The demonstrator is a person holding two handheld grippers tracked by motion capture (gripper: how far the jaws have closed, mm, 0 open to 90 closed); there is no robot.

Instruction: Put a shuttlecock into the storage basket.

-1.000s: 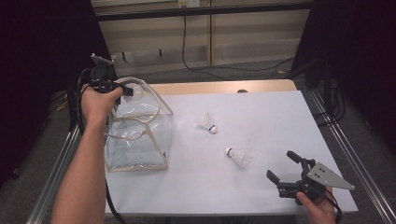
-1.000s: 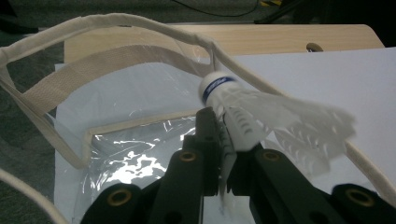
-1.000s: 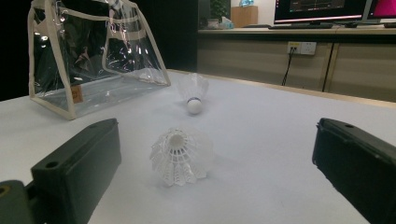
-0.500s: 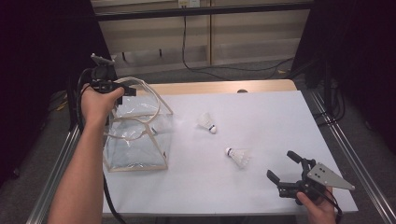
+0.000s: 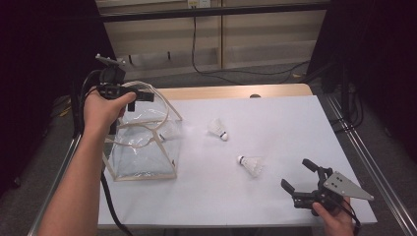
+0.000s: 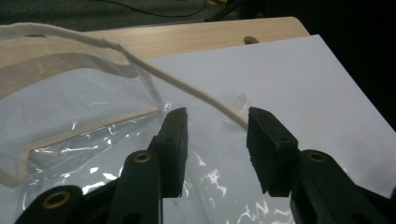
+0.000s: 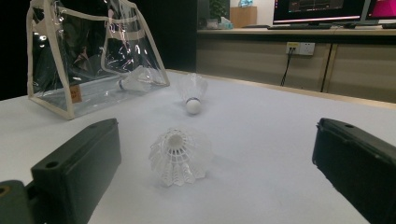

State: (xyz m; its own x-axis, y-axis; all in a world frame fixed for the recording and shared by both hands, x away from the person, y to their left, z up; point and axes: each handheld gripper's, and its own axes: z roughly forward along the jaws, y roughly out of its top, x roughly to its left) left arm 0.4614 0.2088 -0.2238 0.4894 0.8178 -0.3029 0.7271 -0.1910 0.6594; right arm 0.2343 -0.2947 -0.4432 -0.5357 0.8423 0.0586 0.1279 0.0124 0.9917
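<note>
While the high view looks down on the white counter, the right gripper sits at lower right with fingers spread, and the nearer shuttlecock lies just up and left of it, cork pointing left. The left gripper hangs at upper left over the clear bag, far from that shuttlecock.

Seen from the left gripper view, the fingers have just been opening; the bag's strap runs between them, unpinched.

Looking along the right gripper view, the shuttlecock lies centred ahead of the wide-spread fingers, skirt toward them, cork away; a second shuttlecock lies beyond.
</note>
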